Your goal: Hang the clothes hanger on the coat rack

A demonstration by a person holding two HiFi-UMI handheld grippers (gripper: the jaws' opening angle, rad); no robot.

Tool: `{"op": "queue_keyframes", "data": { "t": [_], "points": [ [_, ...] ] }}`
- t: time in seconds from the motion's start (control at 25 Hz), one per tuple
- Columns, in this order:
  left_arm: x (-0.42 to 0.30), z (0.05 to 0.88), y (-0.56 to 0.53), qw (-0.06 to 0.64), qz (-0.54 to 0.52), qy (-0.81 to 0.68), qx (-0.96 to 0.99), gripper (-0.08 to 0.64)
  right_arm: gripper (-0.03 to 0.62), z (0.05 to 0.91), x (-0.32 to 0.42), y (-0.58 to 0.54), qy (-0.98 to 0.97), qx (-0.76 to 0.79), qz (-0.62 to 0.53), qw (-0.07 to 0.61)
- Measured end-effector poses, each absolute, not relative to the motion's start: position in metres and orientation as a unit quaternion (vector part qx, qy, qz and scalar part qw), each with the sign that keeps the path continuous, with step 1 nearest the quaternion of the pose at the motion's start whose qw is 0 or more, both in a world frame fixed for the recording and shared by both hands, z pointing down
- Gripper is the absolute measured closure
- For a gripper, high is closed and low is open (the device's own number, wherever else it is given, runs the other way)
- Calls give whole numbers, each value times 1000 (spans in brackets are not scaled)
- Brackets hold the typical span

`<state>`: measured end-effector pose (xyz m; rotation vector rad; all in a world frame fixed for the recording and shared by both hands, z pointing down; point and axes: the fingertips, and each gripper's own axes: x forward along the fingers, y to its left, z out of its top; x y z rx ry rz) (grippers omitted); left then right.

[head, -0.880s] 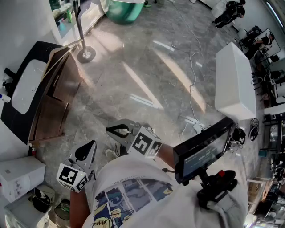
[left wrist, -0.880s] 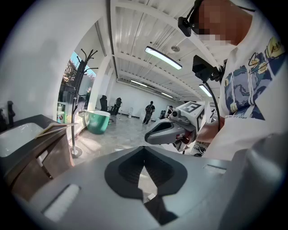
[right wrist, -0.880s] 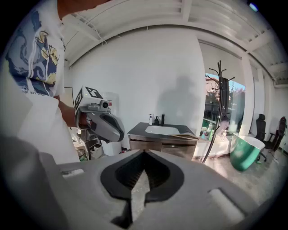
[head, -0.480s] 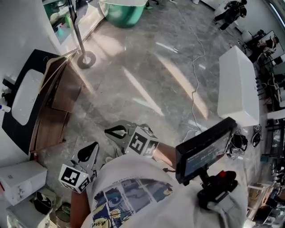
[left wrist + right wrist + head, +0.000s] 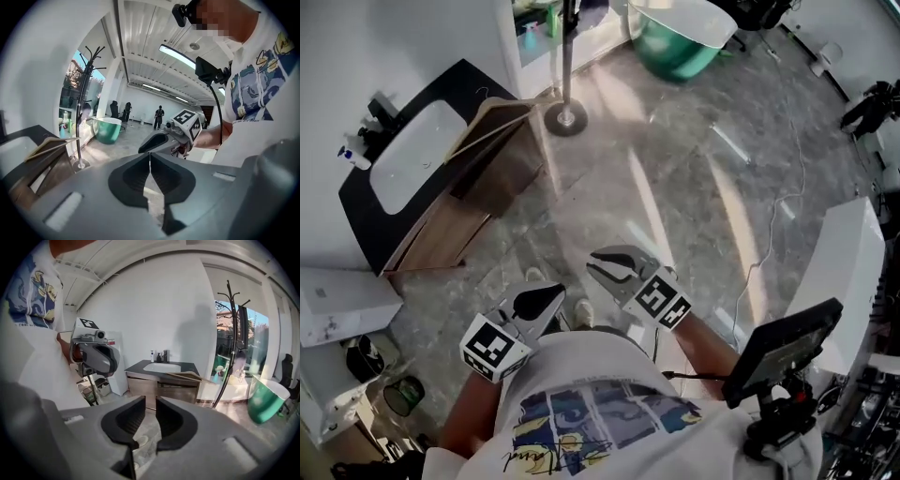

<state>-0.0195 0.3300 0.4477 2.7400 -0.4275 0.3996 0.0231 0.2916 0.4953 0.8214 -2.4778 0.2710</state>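
Note:
A light wooden clothes hanger (image 5: pixel 497 124) lies across the right end of the black-topped sink vanity (image 5: pixel 370 220); it also shows as the hanger (image 5: pixel 50 146) and the hanger (image 5: pixel 185 376). The coat rack stands just beyond it: the rack base (image 5: pixel 565 117), the dark branched coat rack (image 5: pixel 87 93), the coat rack (image 5: pixel 233 329). My left gripper (image 5: pixel 546 298) (image 5: pixel 150 155) is shut and empty, jaw tips touching. My right gripper (image 5: pixel 612 269) (image 5: pixel 150 402) is empty, its jaws a narrow gap apart. Both are held low before the person's body, far from the hanger.
A green tub (image 5: pixel 680 39) stands beyond the rack by the window. White boxes (image 5: pixel 342 305) and a bin sit left of the vanity. A white cabinet (image 5: pixel 853 262) and a cable (image 5: pixel 769 239) are at right. A monitor (image 5: pixel 780 349) hangs on the person's chest rig.
The head view has swung, so the vanity, hanger and rack base now sit nearer the picture's top middle. Both grippers stay empty in front of the body, slightly higher in the picture.

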Motion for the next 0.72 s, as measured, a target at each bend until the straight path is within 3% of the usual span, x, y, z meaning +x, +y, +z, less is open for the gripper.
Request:
{"op": "queue_keyframes", "data": {
  "t": [0.72],
  "points": [
    [-95,451,73,196,99,-196,956,549,436,545,18,-46,-889,297,135,322]
  ]
}}
